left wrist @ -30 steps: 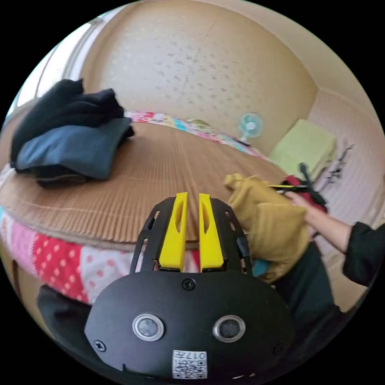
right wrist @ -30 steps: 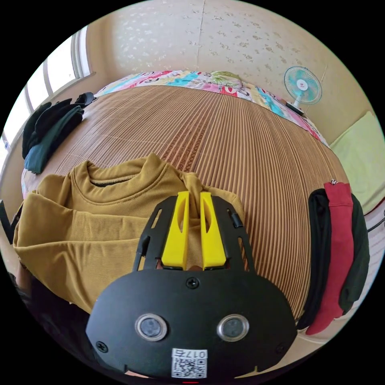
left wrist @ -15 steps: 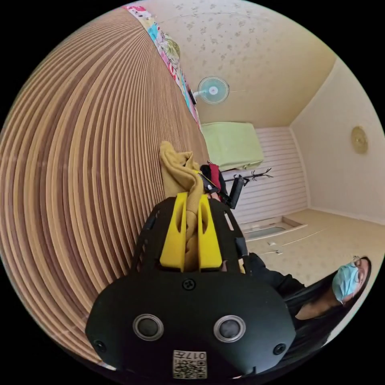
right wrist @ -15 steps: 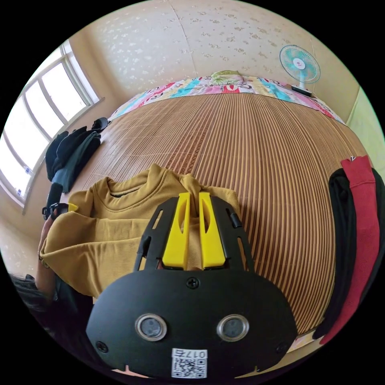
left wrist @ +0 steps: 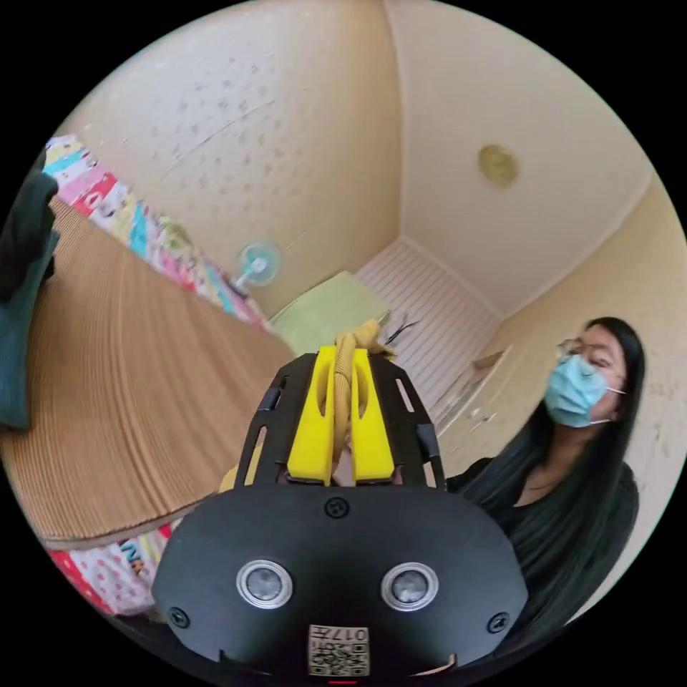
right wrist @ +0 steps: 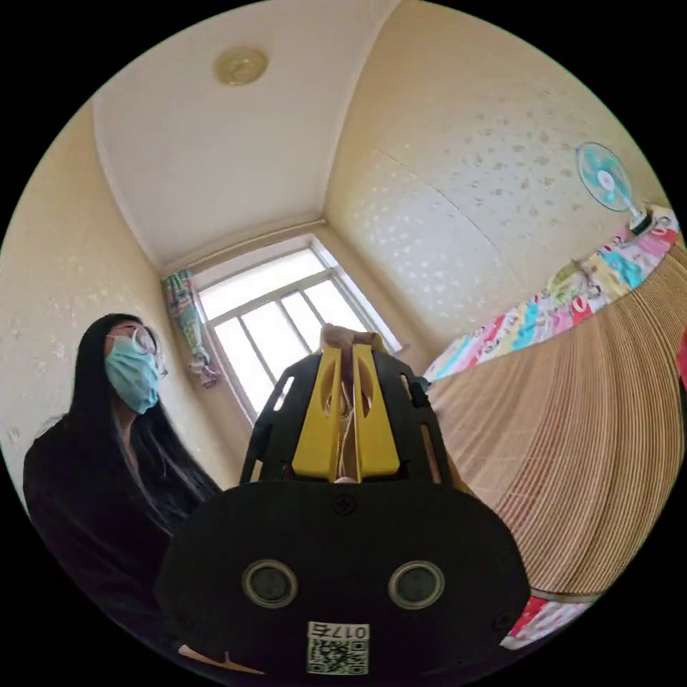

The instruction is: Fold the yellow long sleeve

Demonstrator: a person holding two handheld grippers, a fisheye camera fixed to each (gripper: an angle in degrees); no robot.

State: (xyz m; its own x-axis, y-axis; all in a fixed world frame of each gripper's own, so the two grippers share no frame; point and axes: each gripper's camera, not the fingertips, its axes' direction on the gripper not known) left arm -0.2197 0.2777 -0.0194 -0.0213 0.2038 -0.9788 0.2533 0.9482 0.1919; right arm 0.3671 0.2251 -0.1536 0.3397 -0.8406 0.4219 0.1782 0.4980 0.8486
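A bunched fold of the yellow long sleeve shirt [left wrist: 356, 336] pokes out past the tips of my left gripper [left wrist: 345, 356], whose yellow jaws are shut on it. In the right gripper view another bunch of the same shirt [right wrist: 346, 340] sticks up between the jaws of my right gripper [right wrist: 346, 356], also shut on the cloth. Both grippers are tilted upward, toward the walls and ceiling. The rest of the shirt is hidden behind the gripper bodies.
The bed with its striped bamboo mat [left wrist: 122, 401] [right wrist: 594, 458] lies below, with a patterned sheet [right wrist: 558, 304] at its edge. Dark folded clothes [left wrist: 21, 286] sit on the mat. A small fan [left wrist: 256, 263] [right wrist: 605, 179], a window [right wrist: 286, 315] and a person [left wrist: 572, 458] [right wrist: 107, 458] stand around.
Both grippers have swung upward with the shirt, so the views now face walls, ceiling and the person. The left gripper, empty a second ago, closed on the shirt.
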